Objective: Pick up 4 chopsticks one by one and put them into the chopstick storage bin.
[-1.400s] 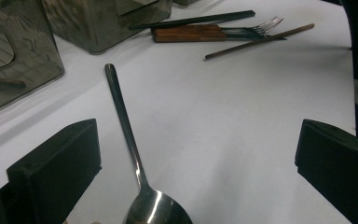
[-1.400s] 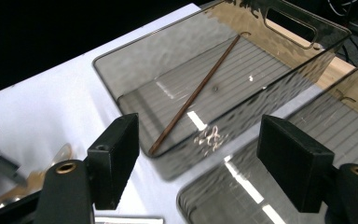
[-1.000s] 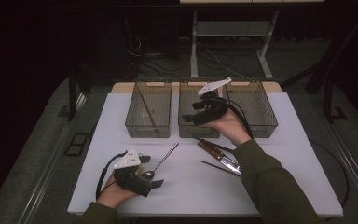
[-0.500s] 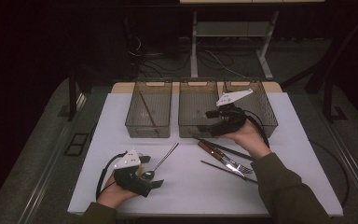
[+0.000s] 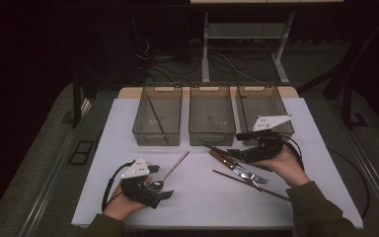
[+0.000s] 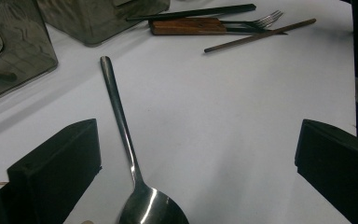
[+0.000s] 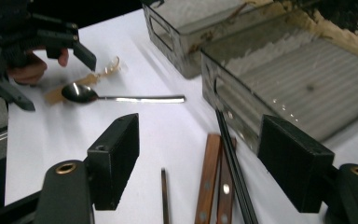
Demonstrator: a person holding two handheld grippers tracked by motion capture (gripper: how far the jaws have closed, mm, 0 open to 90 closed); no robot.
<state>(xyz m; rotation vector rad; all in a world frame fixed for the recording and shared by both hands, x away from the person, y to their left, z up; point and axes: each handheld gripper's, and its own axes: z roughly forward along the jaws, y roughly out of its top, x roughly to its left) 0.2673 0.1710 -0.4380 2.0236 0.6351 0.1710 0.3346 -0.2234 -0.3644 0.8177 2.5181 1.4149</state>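
Observation:
A metal spoon (image 5: 174, 168) lies on the white table, its bowl between the open jaws of my left gripper (image 5: 159, 181). In the left gripper view the spoon (image 6: 121, 116) runs up from the bottom edge, nearer the left jaw of the left gripper (image 6: 198, 140). My right gripper (image 5: 236, 144) stands open just above a pile of cutlery: a wooden-handled knife (image 5: 222, 159), a fork (image 5: 249, 174) and a brown chopstick (image 5: 251, 186). The right gripper view has the knife handle (image 7: 209, 177) and a black chopstick (image 7: 230, 149) under the open right gripper (image 7: 200, 140).
Three clear bins stand in a row at the back of the table (image 5: 202, 202). The left bin (image 5: 157, 142) holds one chopstick. The middle bin (image 5: 212, 139) and the right bin (image 5: 261, 106) look bare. The right gripper is close to the right bin's front wall.
My right gripper has moved from over the middle bin to the right, then down toward the cutlery pile. The left gripper and the spoon have stayed put.

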